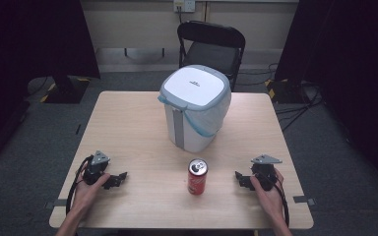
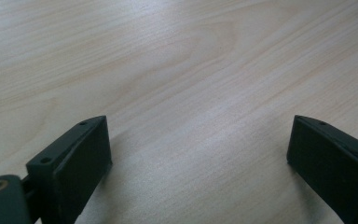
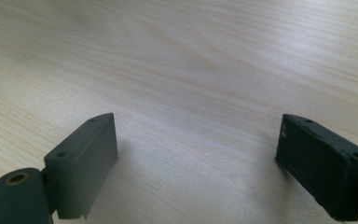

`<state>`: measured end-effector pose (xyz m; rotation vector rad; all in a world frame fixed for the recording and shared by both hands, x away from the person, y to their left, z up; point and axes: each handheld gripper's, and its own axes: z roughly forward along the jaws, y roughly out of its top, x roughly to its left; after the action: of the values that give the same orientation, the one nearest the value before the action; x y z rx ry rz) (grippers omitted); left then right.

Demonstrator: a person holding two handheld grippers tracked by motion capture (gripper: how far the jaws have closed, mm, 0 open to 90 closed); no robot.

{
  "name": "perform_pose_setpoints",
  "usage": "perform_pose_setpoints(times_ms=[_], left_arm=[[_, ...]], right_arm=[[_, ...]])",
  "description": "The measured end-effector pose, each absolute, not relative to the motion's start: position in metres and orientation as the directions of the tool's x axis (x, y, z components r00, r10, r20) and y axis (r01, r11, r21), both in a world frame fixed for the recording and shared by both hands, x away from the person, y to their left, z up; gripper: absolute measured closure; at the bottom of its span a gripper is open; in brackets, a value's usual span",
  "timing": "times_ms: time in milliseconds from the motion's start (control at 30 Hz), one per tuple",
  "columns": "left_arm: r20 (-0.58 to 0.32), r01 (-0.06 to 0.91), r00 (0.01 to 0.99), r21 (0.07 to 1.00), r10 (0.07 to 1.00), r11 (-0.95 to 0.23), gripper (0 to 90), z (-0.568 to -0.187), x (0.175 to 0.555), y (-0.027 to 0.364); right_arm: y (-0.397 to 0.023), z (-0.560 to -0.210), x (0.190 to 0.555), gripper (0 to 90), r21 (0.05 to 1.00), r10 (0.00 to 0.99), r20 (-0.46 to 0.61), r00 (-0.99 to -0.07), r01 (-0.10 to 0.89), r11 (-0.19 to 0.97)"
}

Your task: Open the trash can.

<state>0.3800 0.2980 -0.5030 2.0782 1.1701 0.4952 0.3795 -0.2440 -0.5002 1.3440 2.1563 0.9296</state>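
From the high view I see a white lidded bin (image 1: 195, 108) standing upright at the middle of the light wooden table (image 1: 133, 128), toward the far half. It has a grey band around the lid and a pale blue liner bag hanging out under the rim on its right side. A black folding chair (image 1: 210, 44) sits on the floor just beyond the far edge of the table, directly behind the bin. Dark curtains close off both sides, and cables trail over the grey floor at the far right.

Between my two grippers stands a red soda can (image 1: 197, 177), upright, with its silver top and pull tab facing up. It sits near the front edge, just nearer than the bin and slightly right of the bin's front strip, apart from it. Nothing lies between the can and either gripper.

My left gripper (image 1: 119, 178) rests on the table at the near left, pointing right toward the can but well apart from it. My right gripper (image 1: 238, 178) rests at the near right, pointing left toward the can, likewise apart.

In the left gripper view the jaws are released, spread wide over bare wood grain (image 2: 191, 84). In the right gripper view the jaws are equally released, with bare tabletop (image 3: 191, 70) between them.
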Motion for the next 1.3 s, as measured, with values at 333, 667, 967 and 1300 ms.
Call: perform_pose_setpoints(times_ms=[333,667,967,1300], left_arm=[[-0.001,0.589,0.526,0.722,0.851,-0.363,10.1,-0.500,0.377,0.296],[-0.062,0.531,0.595,0.779,0.802,-0.334,18.0,-0.480,0.366,0.268],[-0.106,0.449,0.702,0.833,0.704,-0.322,18.0,-0.465,0.353,0.222],[-0.087,0.380,0.808,0.833,0.583,-0.403,16.1,-0.455,0.337,0.177]], right_arm=[[-0.244,-0.500,0.379,11.2,0.732,0.900,-0.014,-0.436,0.609,0.306],[-0.244,-0.500,0.379,11.2,0.733,0.900,-0.016,-0.436,0.607,0.307],[-0.244,-0.500,0.379,11.2,0.733,0.900,-0.016,-0.435,0.607,0.307],[-0.244,-0.500,0.379,11.2,0.733,0.900,-0.016,-0.436,0.607,0.307]])
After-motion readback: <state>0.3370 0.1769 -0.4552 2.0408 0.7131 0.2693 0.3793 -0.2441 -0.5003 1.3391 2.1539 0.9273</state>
